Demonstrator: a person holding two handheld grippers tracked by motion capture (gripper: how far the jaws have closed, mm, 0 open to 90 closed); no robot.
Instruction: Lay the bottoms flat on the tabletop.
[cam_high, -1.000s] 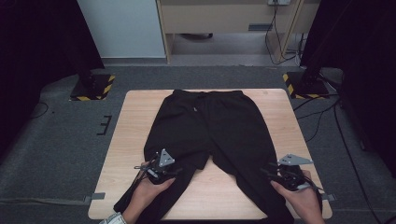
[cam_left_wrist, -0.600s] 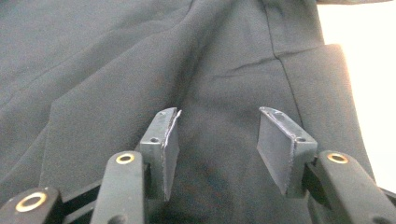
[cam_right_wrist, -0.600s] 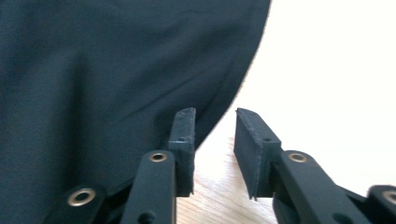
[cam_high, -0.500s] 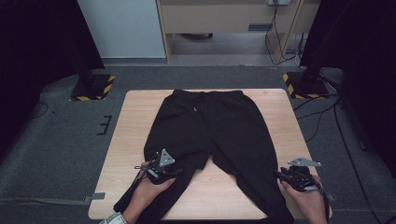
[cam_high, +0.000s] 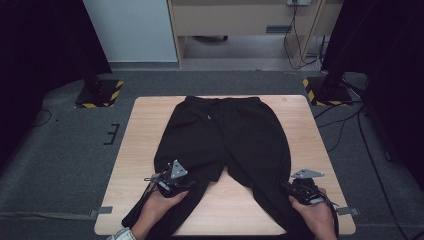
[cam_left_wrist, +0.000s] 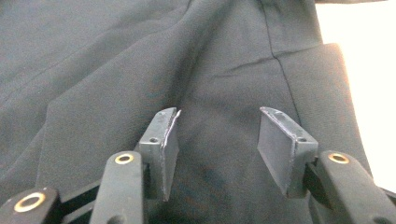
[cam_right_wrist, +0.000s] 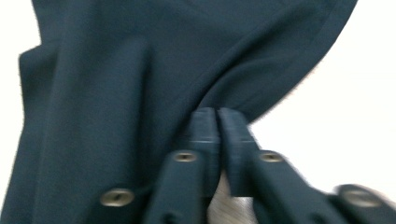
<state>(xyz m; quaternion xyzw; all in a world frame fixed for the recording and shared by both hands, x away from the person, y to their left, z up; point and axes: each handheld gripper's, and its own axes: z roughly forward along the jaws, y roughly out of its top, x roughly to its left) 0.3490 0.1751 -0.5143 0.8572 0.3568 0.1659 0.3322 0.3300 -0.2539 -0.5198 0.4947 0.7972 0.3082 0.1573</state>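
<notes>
High view, trousers: black trousers (cam_high: 225, 145) lie flat on the wooden table (cam_high: 145, 130), waistband at the far edge, both legs running toward the person and over the near edge.
High view, left gripper: the left gripper (cam_high: 170, 181) rests on the left trouser leg, held by a hand.
High view, right gripper: the right gripper (cam_high: 300, 187) sits at the outer edge of the right trouser leg.
Left gripper view: jaws spread, nothing pinched; dark creased fabric lies under and between them.
Right gripper view: jaws have just been closing and now stand pressed together at the hem edge of the trousers (cam_right_wrist: 140, 70); whether cloth is caught between them I cannot tell.
</notes>
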